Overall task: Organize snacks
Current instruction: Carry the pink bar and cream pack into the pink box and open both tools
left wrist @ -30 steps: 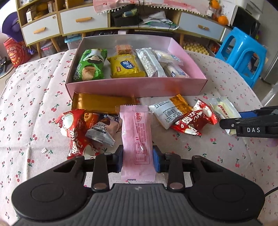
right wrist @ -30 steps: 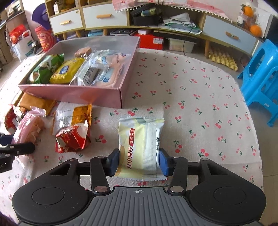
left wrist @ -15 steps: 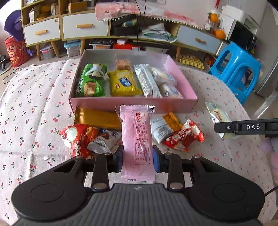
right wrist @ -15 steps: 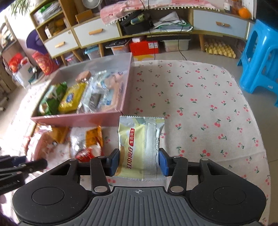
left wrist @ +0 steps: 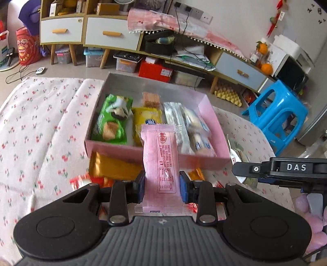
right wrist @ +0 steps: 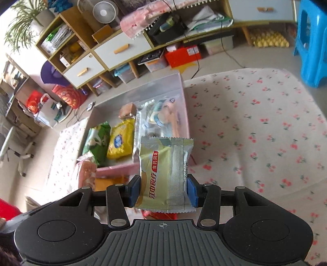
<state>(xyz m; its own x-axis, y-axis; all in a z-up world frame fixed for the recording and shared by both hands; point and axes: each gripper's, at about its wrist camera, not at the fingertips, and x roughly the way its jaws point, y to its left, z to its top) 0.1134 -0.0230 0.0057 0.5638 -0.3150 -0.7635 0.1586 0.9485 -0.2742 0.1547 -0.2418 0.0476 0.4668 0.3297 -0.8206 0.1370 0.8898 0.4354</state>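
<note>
Pinching a pink snack packet upright, the left gripper is hanging over the pink box's near wall; the right gripper is clamping a pale yellow-green packet beside the box's right wall; only the left view is showing the gold wrapper against that near wall; only the right view is showing the fan.

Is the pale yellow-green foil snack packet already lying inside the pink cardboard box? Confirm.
No, the pale yellow-green foil snack packet is clamped between the blue pads of the right gripper, held above the pink cardboard box.
</note>
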